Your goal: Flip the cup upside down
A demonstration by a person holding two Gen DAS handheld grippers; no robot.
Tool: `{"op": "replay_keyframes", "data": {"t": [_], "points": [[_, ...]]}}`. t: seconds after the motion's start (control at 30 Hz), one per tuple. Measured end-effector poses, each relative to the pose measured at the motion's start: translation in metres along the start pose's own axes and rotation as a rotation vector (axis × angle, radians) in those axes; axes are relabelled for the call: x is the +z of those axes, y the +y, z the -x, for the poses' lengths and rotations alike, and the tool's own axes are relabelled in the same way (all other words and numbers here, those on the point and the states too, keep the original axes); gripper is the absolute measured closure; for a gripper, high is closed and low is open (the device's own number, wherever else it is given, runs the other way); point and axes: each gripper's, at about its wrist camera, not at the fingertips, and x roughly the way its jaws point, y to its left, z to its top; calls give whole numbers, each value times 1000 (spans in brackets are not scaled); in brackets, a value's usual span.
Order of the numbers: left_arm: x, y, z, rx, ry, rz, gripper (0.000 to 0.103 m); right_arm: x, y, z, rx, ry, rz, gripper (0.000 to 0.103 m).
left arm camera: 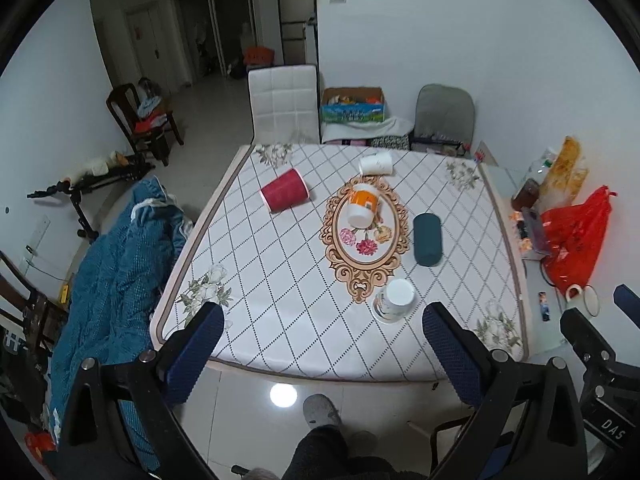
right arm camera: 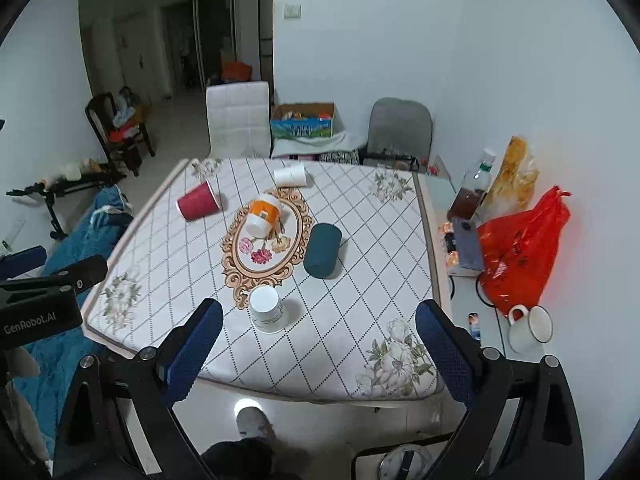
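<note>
Several cups are on the table [left arm camera: 280,312]. A white paper cup [left arm camera: 394,300] [right arm camera: 267,308] stands upside down near the front edge. A red cup [left arm camera: 285,195] [right arm camera: 197,201], an orange-and-white cup [left arm camera: 362,205] [right arm camera: 263,216], a dark teal cup [left arm camera: 427,239] [right arm camera: 322,250] and a white cup [left arm camera: 375,164] [right arm camera: 291,176] lie on their sides. My left gripper [left arm camera: 322,328] and right gripper [right arm camera: 318,326] are both open and empty, held above the table's front edge, apart from every cup.
A side shelf [right arm camera: 472,304] at the right holds a red plastic bag [right arm camera: 520,248], a bottle [right arm camera: 472,188] and an enamel mug [right arm camera: 530,328]. A white chair [right arm camera: 238,120] stands behind the table. A blue blanket [left arm camera: 112,264] lies at the left. The person's foot [left arm camera: 320,410] is below.
</note>
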Motion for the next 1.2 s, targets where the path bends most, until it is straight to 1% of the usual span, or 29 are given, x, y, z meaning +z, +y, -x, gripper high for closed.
{"op": "replay_keyframes", "data": {"t": [0.23, 0.5, 0.7, 1.2], "points": [[-18, -7, 52, -15, -47, -6, 1, -13, -7, 66, 30, -44, -17, 3], [-37, -14, 80, -20, -65, -11, 1, -26, -14, 110, 38, -69, -27, 3], [-44, -12, 89, -18, -74, -4, 1, -29, -17, 122, 40, -72, -26, 3], [-53, 5, 100, -7, -85, 22, 1, -30, -3, 120, 56, -56, -14, 2]]}}
